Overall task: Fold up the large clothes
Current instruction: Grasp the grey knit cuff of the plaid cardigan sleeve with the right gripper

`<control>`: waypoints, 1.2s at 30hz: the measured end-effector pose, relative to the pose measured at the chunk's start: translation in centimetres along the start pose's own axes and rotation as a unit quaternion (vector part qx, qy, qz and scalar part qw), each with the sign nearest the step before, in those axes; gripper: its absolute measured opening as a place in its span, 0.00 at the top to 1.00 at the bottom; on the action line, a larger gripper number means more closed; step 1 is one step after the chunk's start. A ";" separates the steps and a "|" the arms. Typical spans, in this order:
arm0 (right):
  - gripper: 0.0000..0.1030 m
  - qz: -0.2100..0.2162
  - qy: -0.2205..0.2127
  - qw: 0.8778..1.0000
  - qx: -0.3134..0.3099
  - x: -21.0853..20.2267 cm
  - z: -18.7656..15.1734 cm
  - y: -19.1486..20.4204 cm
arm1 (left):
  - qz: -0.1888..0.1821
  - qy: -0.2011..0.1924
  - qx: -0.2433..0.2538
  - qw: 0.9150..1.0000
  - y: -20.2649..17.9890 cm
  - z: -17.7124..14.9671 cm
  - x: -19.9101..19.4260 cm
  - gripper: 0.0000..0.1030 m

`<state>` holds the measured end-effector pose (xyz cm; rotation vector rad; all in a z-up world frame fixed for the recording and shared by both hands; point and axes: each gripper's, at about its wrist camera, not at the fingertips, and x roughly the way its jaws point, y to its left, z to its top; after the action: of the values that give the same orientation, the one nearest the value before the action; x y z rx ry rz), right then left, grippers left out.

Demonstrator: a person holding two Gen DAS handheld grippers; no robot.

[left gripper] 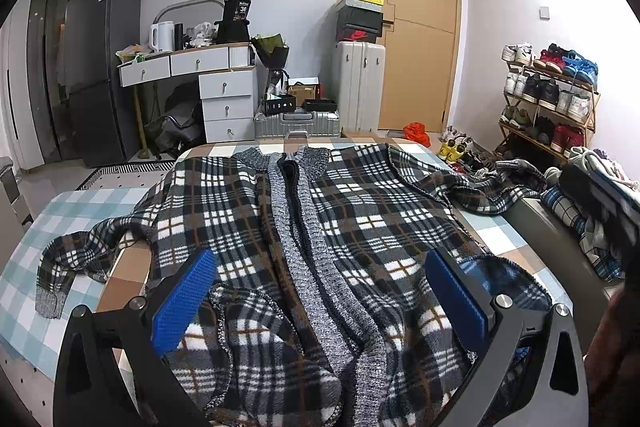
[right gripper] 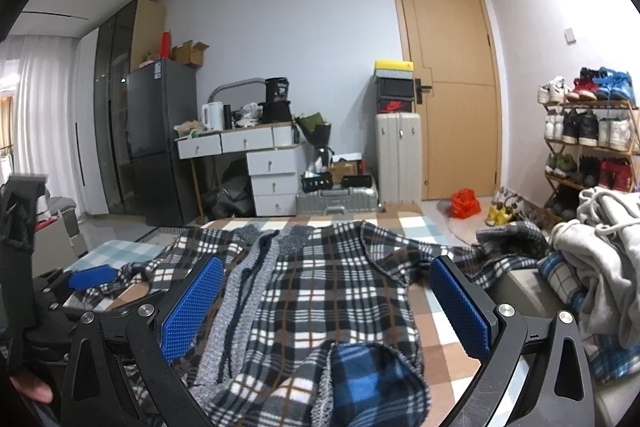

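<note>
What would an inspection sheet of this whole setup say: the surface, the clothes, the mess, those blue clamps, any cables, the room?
Surface: checked cloth over a table.
Job's things: plaid cardigan spread open, front up, sleeves flung out to both sides.
Clutter: clothes pile at the right edge.
Grippers: left gripper open above the hem; right gripper open, holding nothing.
Cables: nothing seen.
Surroundings: door, shoe rack, suitcase, desk, fridge.

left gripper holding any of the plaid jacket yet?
No. In the left wrist view the left gripper stands wide open above the plaid jacket, its blue pads gripping no fabric.
</note>
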<state>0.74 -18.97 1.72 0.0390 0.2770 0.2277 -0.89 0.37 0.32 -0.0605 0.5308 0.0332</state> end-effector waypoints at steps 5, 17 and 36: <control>0.00 -0.034 0.047 0.997 -0.042 3.2 4.4 -4.8 | -0.012 0.011 0.003 1.000 0.4 -0.1 0.1 0.01; 0.01 -0.145 0.325 0.897 -0.263 21.0 6.3 -15.0 | -0.031 0.038 0.023 0.999 0.1 -0.1 1.0 0.01; 0.83 -0.133 0.451 0.879 -0.085 29.6 4.7 -26.5 | -0.043 0.086 0.030 0.995 0.3 -0.3 3.2 0.01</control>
<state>35.52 -38.10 -3.47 -0.2893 1.1871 -0.0228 1.69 0.67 -1.52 -0.0279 0.7012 -0.0717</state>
